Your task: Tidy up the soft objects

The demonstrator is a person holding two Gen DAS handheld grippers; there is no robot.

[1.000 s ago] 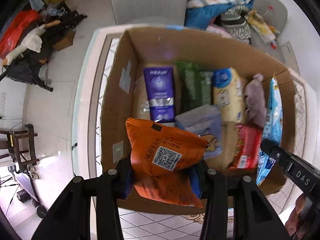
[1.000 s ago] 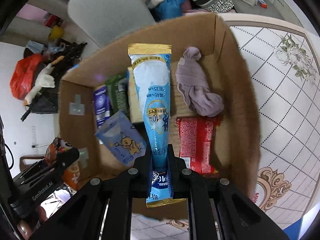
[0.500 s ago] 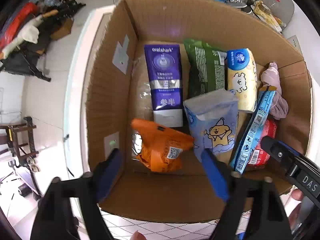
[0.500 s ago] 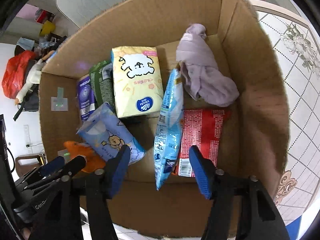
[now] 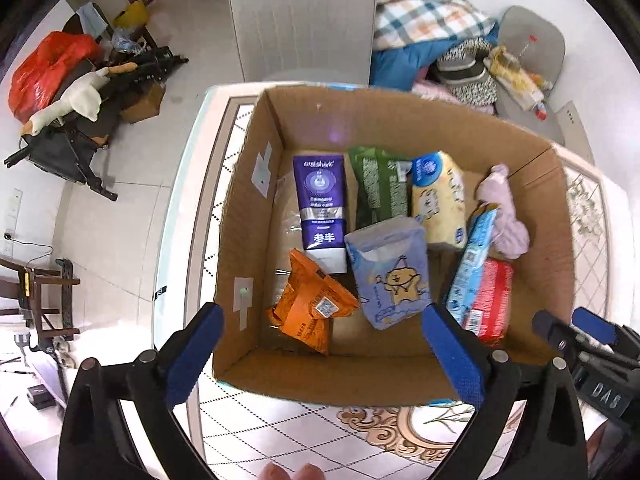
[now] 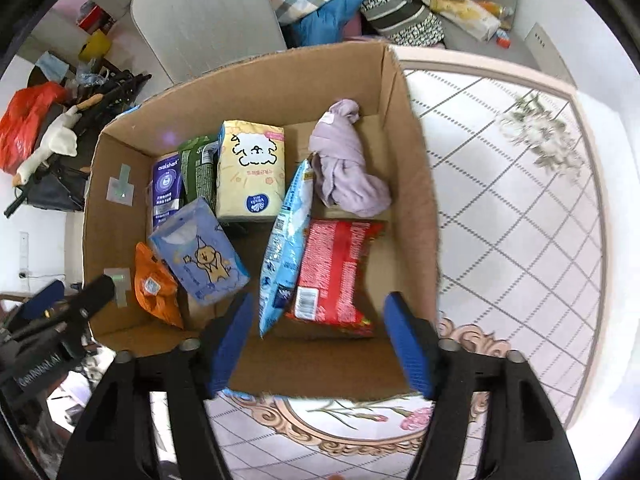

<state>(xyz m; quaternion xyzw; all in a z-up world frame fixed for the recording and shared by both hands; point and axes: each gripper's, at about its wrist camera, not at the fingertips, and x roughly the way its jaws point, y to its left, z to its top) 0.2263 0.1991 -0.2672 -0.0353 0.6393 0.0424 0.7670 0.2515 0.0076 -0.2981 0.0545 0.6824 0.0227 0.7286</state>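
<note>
Left wrist view: the big cardboard box (image 5: 256, 344) is seen just ahead of both empty, wide-open grippers.

The soft packs are laid inside the box. The blue pouch (image 6: 286, 248) is stood on its edge, long way pointing away, nearest the right gripper (image 6: 318, 344). The orange pack (image 5: 310, 306) is found nearest the left gripper (image 5: 320, 356).

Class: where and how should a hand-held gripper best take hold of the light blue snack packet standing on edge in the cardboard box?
Probably by its raised long edge, from straight above. The light blue snack packet stands on edge, leaning on the red packet, so its thin upper edge is exposed. The open right hand-held gripper should close across the flat faces.
</note>
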